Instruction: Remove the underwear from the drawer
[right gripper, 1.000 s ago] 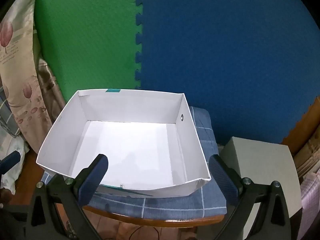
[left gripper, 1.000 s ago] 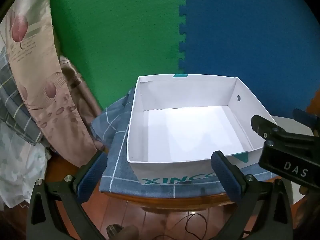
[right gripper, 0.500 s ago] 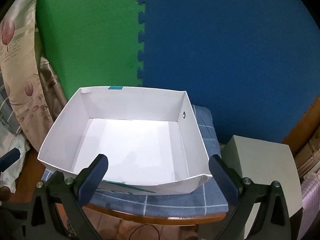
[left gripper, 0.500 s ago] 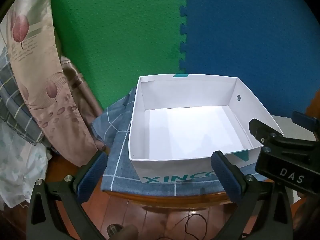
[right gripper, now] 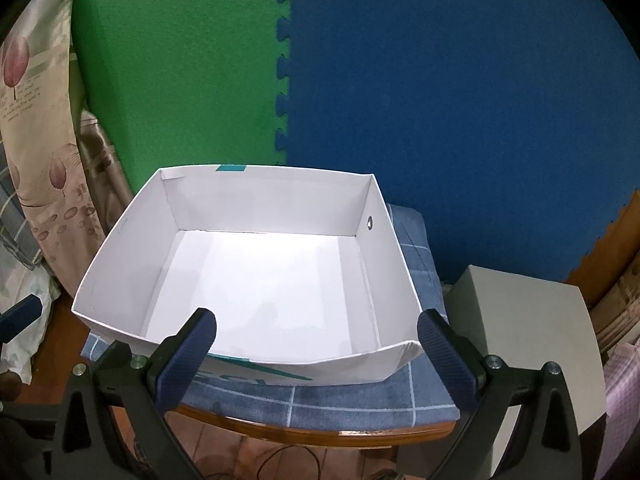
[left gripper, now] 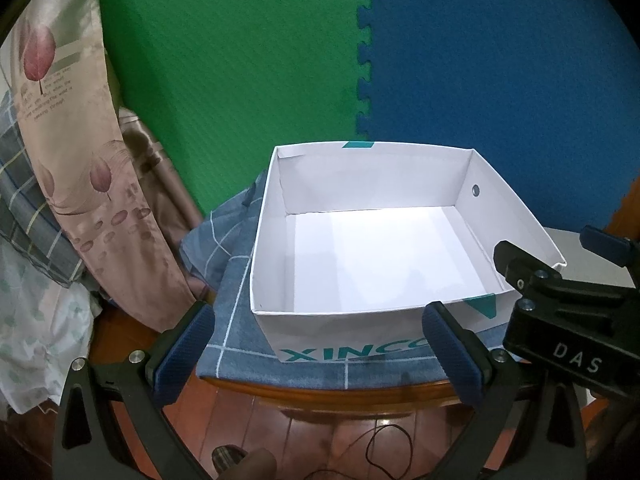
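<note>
A white cardboard box [left gripper: 275, 240] serves as the drawer and sits on a blue checked cushion [left gripper: 240, 320]. Its inside is bare white in both views, and no underwear shows in it [right gripper: 140, 256]. My left gripper [left gripper: 316, 328] hovers open in front of the box's near wall, holding nothing. My right gripper [right gripper: 316, 332] is open too, just before the near rim, with nothing between its fingers. The right gripper's black body [left gripper: 568, 320] shows at the right of the left wrist view.
The cushion [right gripper: 360, 400] lies on a wooden seat. Green [left gripper: 240, 60] and blue [left gripper: 500, 60] foam mats stand behind. Patterned fabrics [left gripper: 80, 160] hang at the left. A grey block [right gripper: 528, 320] stands to the right. A thin cable [left gripper: 384, 452] lies on the wood floor.
Both grippers stay open. The right wrist view has drawn back slightly, so more of the box's front shows. The box has not moved.
</note>
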Demonstrator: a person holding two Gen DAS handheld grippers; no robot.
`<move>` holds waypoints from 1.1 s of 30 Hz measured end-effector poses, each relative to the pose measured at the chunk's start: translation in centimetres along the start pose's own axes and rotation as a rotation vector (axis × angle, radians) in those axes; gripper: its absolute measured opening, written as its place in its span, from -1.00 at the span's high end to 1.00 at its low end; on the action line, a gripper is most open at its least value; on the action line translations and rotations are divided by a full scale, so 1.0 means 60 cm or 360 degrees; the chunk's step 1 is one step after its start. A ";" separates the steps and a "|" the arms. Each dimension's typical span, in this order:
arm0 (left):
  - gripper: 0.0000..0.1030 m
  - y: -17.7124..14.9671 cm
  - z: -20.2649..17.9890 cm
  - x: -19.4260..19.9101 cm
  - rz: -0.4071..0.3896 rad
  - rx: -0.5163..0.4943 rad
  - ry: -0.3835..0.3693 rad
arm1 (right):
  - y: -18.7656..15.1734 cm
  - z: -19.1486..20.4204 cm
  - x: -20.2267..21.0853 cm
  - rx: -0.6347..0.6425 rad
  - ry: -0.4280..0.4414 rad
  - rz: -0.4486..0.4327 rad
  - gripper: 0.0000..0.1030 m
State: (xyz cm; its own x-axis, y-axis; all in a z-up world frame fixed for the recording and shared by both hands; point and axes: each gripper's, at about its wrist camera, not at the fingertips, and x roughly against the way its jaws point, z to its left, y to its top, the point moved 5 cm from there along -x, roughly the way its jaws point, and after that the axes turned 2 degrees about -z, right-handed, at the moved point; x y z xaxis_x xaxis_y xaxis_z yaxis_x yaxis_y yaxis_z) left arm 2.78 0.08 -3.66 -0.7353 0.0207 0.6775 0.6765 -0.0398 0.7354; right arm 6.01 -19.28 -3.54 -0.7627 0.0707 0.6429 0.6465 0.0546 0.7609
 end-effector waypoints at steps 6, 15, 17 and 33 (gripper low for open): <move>-1.00 -0.002 0.000 -0.001 0.0003 0.0003 0.0005 | 0.001 0.001 0.001 0.0001 0.0003 -0.0001 -1.00; -1.00 -0.004 0.003 -0.001 0.0004 0.0003 0.0003 | 0.000 0.002 -0.001 0.0003 0.0003 0.0004 -1.00; -1.00 -0.004 0.004 -0.001 0.0004 0.0005 0.0005 | -0.001 0.003 -0.001 0.0002 0.0004 0.0008 -1.00; -1.00 -0.009 0.005 -0.004 0.0013 0.0010 0.0004 | -0.005 0.003 -0.001 0.0003 0.0012 0.0015 -1.00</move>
State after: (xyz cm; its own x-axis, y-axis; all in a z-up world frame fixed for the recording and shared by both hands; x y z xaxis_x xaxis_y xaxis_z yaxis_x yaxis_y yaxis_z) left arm 2.57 0.41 -4.21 -0.7297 0.0179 0.6835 0.6828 -0.0337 0.7298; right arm 5.85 -19.11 -3.85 -0.7566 0.0639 0.6508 0.6538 0.0556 0.7546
